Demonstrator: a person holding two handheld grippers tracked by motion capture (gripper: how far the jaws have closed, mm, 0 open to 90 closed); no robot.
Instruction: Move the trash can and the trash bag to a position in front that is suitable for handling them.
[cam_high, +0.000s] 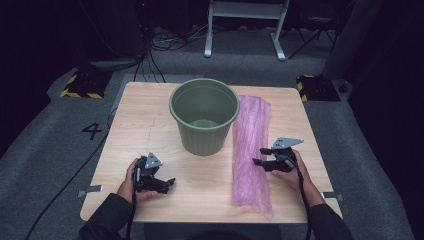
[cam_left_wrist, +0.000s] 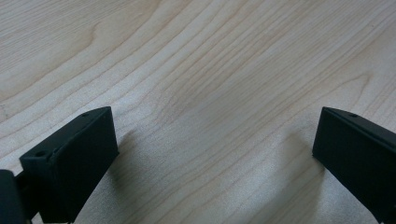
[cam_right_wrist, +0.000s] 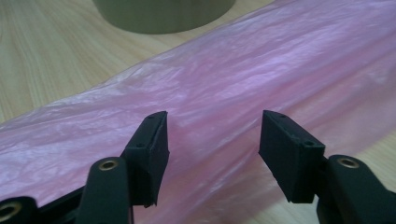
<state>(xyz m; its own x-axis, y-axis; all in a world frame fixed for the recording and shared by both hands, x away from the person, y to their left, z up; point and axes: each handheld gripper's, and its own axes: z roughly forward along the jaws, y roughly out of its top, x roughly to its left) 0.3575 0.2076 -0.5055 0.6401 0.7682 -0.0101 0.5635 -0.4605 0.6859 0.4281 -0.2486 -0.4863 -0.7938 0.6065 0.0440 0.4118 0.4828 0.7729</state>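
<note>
I count one green bucket (cam_high: 204, 116), one pink plastic bag (cam_high: 251, 150), and two grippers on my wooden table (cam_high: 150, 105), one in each hand.

The pink plastic bag is thin, translucent and finely wrinkled, with a pale sheen along its creases. It lies flat as a long strip on the right half of the table, running from the far edge region toward the near edge, its far end just beside the bucket's right side. In the right gripper view the bag (cam_right_wrist: 261, 88) stretches across the frame with the bucket's base (cam_right_wrist: 163, 14) behind it.

The bucket stands upright near the middle of the table, toward the far side. I can see down to its floor and see nothing lying in it.

My right gripper (cam_high: 260, 159) sits at the bag's right edge, pointing left over the plastic. Its jaws stand partly apart, with the pink film lying below the gap; I see no plastic pinched between the pads (cam_right_wrist: 154, 149).

My left gripper (cam_high: 167, 184) rests low over bare wood at the near left, well apart from bucket and bag. In the left gripper view its jaws are spread wide with only wood grain between them.
</note>
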